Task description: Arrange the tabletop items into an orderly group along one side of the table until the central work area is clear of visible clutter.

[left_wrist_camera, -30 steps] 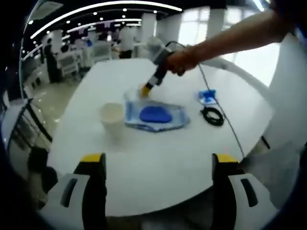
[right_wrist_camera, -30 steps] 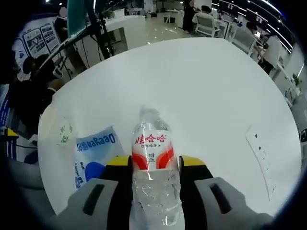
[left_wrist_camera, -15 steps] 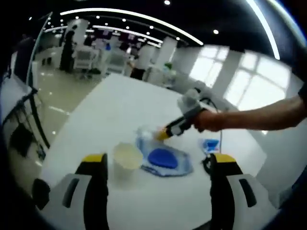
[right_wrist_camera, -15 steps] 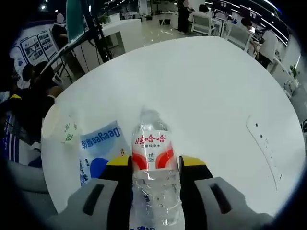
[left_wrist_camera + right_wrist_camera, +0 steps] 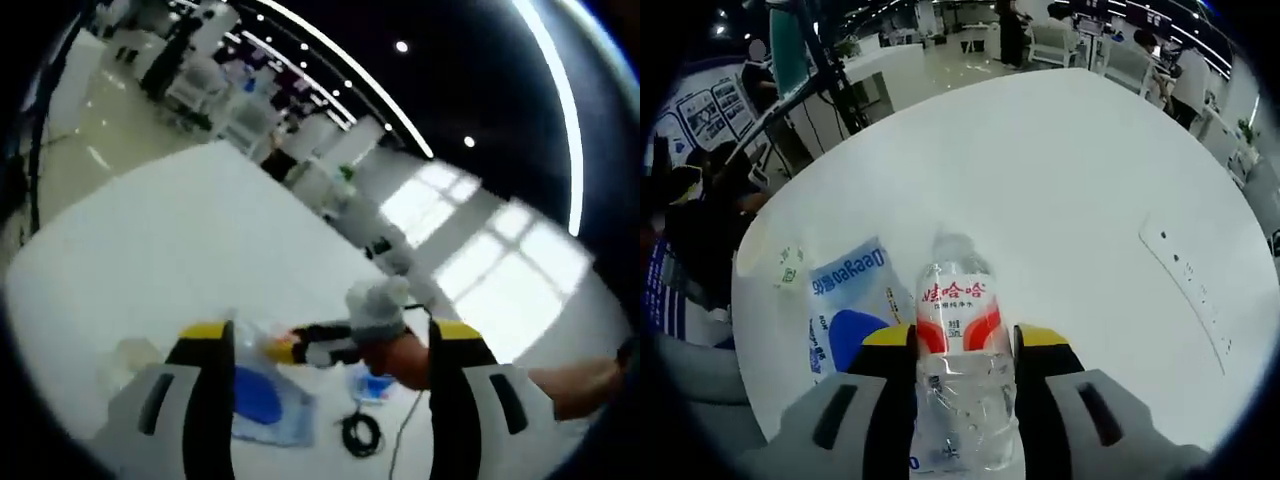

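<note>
Blue pouch just beside clamped bottle.

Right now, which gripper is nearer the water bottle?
Right. The right gripper has its jaws closed on the water bottle. The left gripper is held back from the table, open, with nothing between its jaws.

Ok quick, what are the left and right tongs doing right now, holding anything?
Left tongs: open, holding nothing.
Right tongs: closed on the water bottle, above the white table.
</note>
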